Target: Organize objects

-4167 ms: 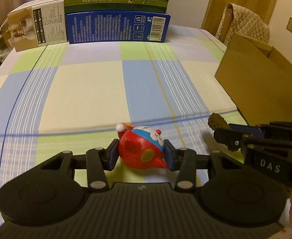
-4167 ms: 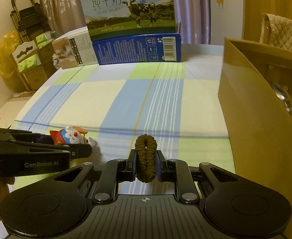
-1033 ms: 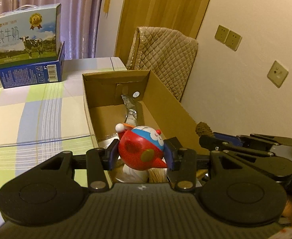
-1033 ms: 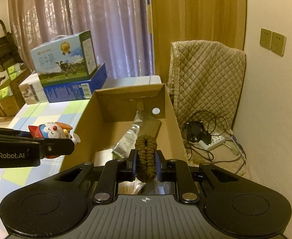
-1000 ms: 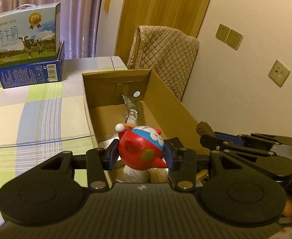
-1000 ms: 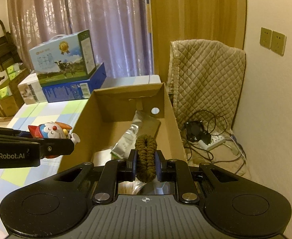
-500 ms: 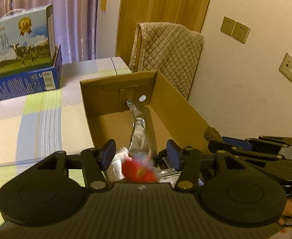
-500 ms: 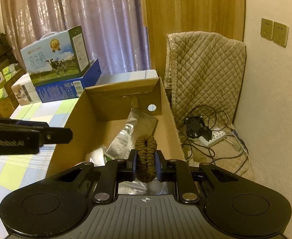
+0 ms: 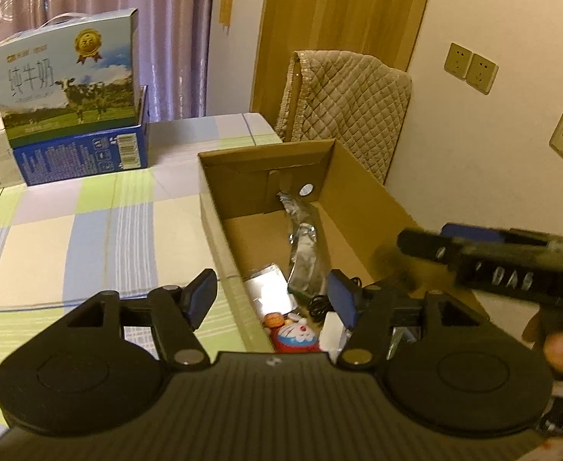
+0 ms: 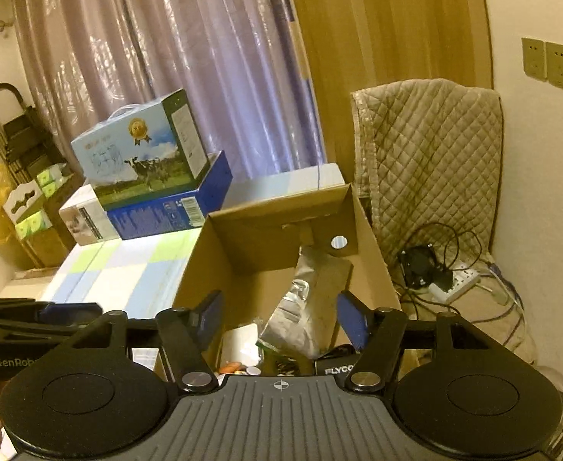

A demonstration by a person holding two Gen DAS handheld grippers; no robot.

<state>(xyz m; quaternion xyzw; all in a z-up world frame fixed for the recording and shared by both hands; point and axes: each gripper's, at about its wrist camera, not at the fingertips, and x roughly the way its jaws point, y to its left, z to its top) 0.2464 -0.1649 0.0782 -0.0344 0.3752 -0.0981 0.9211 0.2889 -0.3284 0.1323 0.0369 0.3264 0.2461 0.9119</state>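
A: Left gripper state?
B: Jaws spread wide, nothing between them. It sits over the near end of the cardboard box. The red-and-blue toy figure lies on the box floor just below and ahead of the fingers, next to a white packet and a silver foil pouch.
A: Right gripper?
B: Also spread wide and empty, over the same box. Foil pouch straight ahead of its fingers. In the left view it's blurred, off to the right.
A: Brown hair tie?
B: Can't pick it out in the clutter.
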